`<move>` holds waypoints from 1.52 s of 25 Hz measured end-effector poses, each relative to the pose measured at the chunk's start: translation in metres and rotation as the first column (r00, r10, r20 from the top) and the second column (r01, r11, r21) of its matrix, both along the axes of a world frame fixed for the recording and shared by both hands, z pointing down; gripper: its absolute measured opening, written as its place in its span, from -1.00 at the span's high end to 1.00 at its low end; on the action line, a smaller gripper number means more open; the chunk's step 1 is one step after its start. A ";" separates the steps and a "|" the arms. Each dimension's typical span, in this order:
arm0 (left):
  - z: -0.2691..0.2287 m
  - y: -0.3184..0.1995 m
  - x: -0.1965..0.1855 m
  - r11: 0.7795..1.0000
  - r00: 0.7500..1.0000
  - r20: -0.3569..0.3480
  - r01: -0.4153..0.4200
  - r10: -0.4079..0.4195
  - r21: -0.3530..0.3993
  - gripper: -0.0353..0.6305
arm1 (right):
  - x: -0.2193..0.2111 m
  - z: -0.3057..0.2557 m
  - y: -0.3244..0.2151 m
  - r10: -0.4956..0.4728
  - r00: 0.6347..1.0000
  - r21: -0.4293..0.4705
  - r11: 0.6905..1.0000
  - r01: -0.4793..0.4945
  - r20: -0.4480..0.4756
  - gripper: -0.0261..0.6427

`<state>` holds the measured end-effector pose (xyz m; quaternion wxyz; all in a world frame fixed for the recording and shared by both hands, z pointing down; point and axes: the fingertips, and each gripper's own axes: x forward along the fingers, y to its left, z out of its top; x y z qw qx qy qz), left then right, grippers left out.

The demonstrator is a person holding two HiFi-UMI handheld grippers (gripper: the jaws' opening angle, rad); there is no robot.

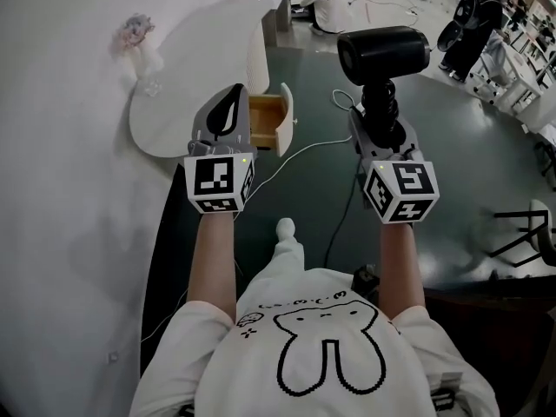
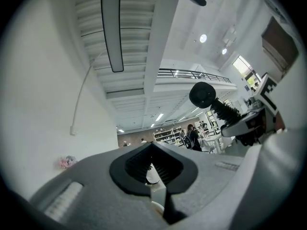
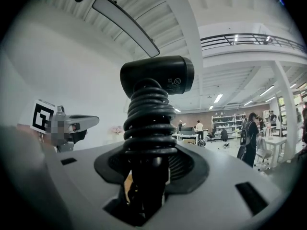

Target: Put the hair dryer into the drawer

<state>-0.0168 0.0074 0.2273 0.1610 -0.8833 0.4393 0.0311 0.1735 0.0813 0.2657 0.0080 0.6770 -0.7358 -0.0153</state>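
A black hair dryer [image 1: 382, 52] stands upright in my right gripper [image 1: 380, 118], whose jaws are shut on its handle, which is wrapped in coiled black cord. The right gripper view shows the dryer [image 3: 158, 78] rising from the right gripper [image 3: 146, 171]. The open drawer [image 1: 266, 115] has a wooden inside and a white front, and it sticks out of the white round-topped table [image 1: 200, 50]. My left gripper [image 1: 228, 102] is shut and empty, just left of the drawer. In the left gripper view the left gripper [image 2: 153, 169] holds nothing, and the dryer [image 2: 203, 94] shows at the right.
A vase of flowers [image 1: 139, 42] stands on the table by the white wall. A white cable [image 1: 295, 159] runs across the dark floor below the drawer. A black chair [image 1: 530, 233] is at the right edge. People [image 1: 473, 24] and desks are far behind.
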 end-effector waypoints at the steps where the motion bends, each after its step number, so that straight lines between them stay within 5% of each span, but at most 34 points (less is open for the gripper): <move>1: 0.002 -0.013 0.001 1.000 1.000 -0.002 0.000 0.000 -0.005 0.84 | 0.002 0.002 -0.012 0.003 1.000 -0.007 1.000 -0.003 -0.001 0.36; 21: 0.045 -0.310 -0.022 0.989 0.995 -0.040 0.085 -0.091 -0.120 0.84 | 0.003 0.041 -0.314 -0.064 0.998 -0.143 0.988 0.061 -0.018 0.36; 31: 0.097 -0.377 -0.059 0.949 0.971 -0.056 0.212 -0.230 -0.235 0.84 | -0.024 0.092 -0.406 -0.192 0.981 -0.286 0.941 0.178 -0.022 0.36; 38: 0.111 -0.387 -0.075 0.903 0.928 -0.052 0.344 -0.369 -0.258 0.84 | -0.039 0.113 -0.443 -0.347 0.938 -0.325 0.889 0.322 -0.020 0.35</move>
